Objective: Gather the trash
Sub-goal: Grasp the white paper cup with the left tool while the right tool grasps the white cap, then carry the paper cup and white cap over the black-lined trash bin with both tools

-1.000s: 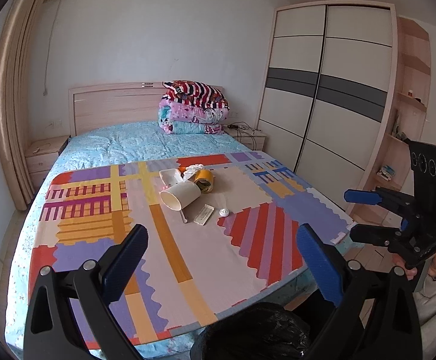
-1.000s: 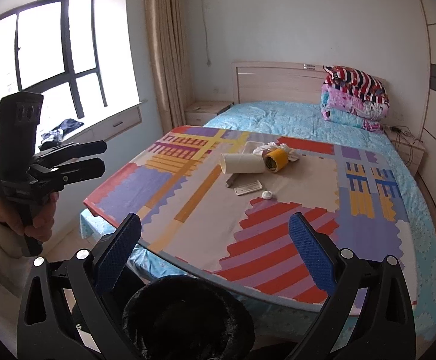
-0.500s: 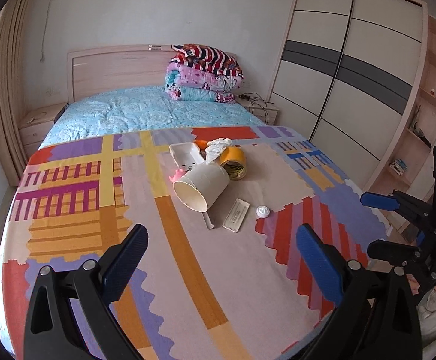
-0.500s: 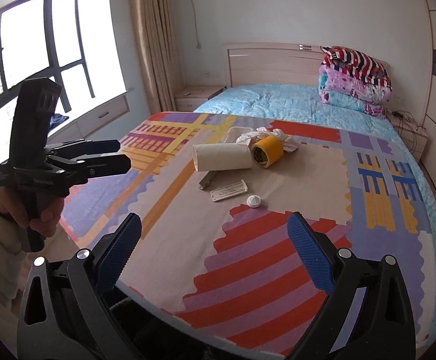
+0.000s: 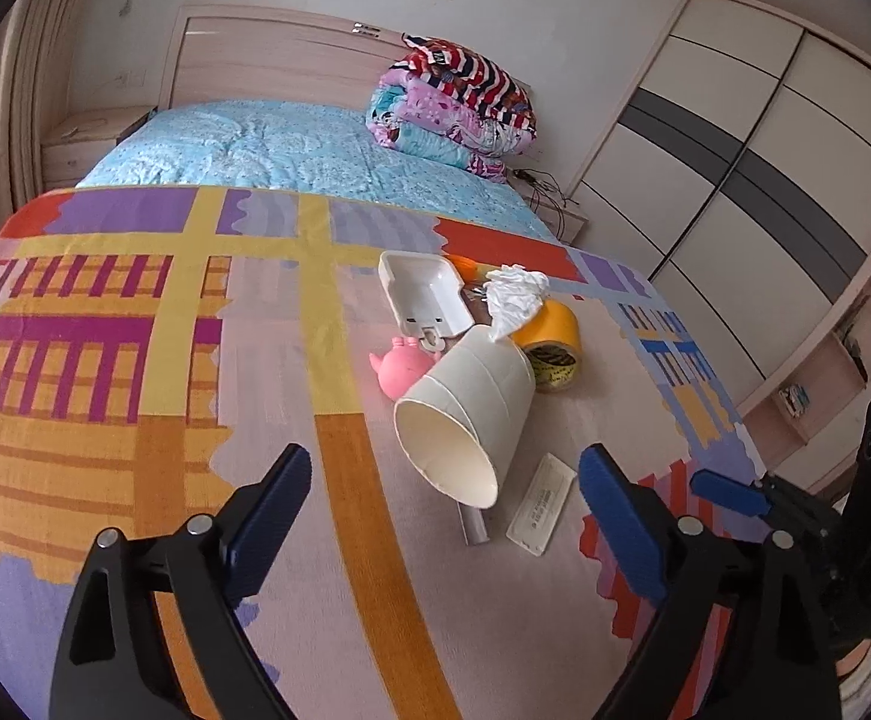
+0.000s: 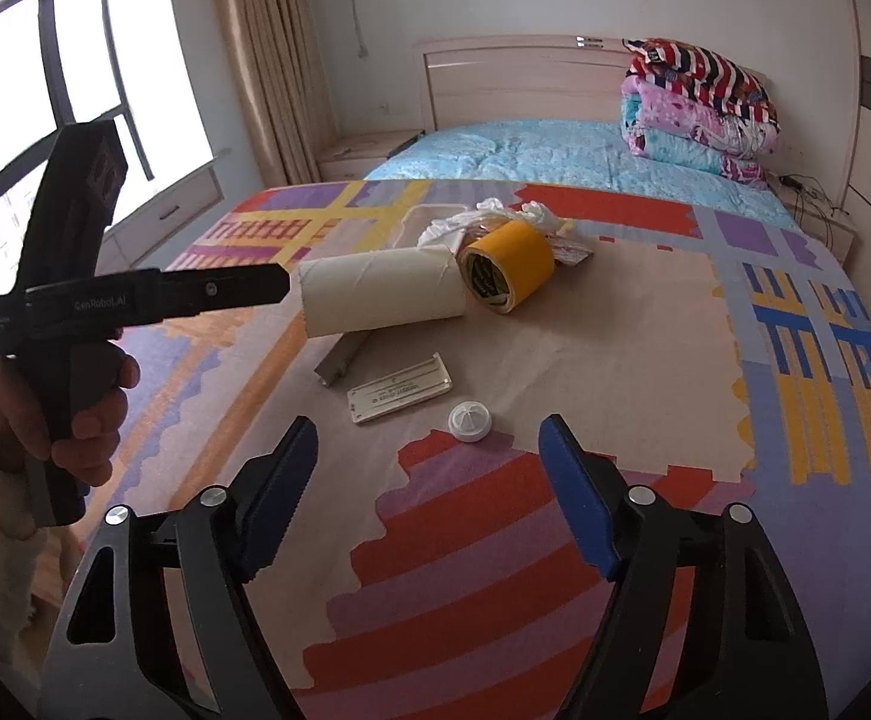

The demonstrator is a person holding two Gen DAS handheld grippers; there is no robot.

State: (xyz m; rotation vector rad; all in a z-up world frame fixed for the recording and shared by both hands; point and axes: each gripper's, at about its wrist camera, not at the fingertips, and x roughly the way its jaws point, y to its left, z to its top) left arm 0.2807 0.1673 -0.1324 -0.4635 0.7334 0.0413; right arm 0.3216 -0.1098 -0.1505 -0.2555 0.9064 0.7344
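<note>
Closest to us, our left gripper hangs over the bright patchwork mat on the bed; its blue fingers stand apart with nothing between them, and they have just been closing a little. Our right gripper is over the mat too, its fingers also apart and holding nothing, and they have just been closing as well. We use the white paper cup as our marker. It lies on its side on the mat, its open mouth toward the left gripper. In the right wrist view one finger of the left gripper ends right at the rim of the cup, but we cannot tell if it touches. Just in front of the cup lies a flat white plastic strip, and a grey bar pokes out from under the cup. A small round white cap lies near the strip, on the side away from the cup. Beside the cup sits a pink toy. Behind the cup are a yellow tape roll, a crumpled white tissue and a white tray. Far behind the cup, folded blankets are stacked by the headboard.
</note>
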